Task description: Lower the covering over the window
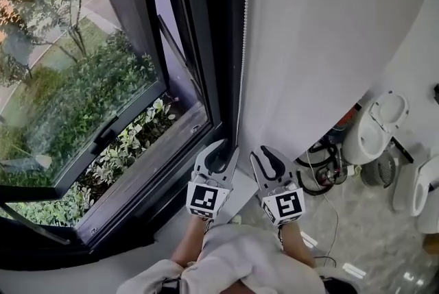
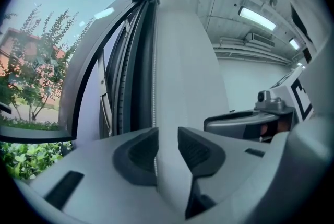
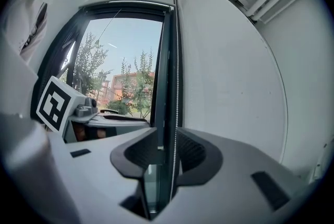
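Left gripper (image 2: 167, 149), right gripper (image 3: 165, 152) at bead chain (image 3: 178, 61) beside window (image 3: 120, 56).
Straddle chain, jaws spread, nothing pinched; grasp step in hand, window bare, blind unseen. Calls for closing on chain, then pulling down.

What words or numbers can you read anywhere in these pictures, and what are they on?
None: no words, brands or numbers can be read in any view.
The cubes on the left gripper and right gripper bear only square markers, black-and-white patterns, not letters.
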{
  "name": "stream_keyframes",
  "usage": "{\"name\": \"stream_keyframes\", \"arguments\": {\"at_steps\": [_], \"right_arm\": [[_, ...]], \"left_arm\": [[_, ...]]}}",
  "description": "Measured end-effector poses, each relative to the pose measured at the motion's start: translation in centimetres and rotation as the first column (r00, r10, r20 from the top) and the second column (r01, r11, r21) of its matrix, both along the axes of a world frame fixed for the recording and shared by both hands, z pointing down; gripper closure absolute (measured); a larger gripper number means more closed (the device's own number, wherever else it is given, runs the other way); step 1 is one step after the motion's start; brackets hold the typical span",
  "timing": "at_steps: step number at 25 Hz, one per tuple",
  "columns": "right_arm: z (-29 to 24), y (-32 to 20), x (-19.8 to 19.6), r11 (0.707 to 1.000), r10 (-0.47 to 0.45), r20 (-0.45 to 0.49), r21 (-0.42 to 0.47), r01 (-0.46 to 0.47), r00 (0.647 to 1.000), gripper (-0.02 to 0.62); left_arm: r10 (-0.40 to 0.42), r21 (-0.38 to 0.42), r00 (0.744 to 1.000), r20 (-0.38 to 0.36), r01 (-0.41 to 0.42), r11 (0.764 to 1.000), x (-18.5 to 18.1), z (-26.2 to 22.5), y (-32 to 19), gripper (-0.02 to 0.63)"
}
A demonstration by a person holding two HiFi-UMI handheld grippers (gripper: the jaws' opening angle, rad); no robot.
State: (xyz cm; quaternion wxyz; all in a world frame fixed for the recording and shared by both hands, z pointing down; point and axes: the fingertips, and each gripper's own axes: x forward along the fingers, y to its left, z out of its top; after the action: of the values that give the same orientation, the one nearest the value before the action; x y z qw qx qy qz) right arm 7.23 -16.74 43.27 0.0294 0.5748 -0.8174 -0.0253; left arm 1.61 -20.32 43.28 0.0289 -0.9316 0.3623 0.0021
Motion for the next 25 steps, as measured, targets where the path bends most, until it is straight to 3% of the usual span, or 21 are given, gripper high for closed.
{"name": "stream_keyframes", "arguments": {"at_steps": [25], "right_arm": [[0.6, -0.9, 1.0, 0.999, 0.037, 0.020, -0.017, -0.037, 0.999, 0.488]], "left_arm": [[-0.173, -0.018, 0.982, 0.071, 0.174, 0.985, 3.0, 2.1, -7.5, 0.394]]}}
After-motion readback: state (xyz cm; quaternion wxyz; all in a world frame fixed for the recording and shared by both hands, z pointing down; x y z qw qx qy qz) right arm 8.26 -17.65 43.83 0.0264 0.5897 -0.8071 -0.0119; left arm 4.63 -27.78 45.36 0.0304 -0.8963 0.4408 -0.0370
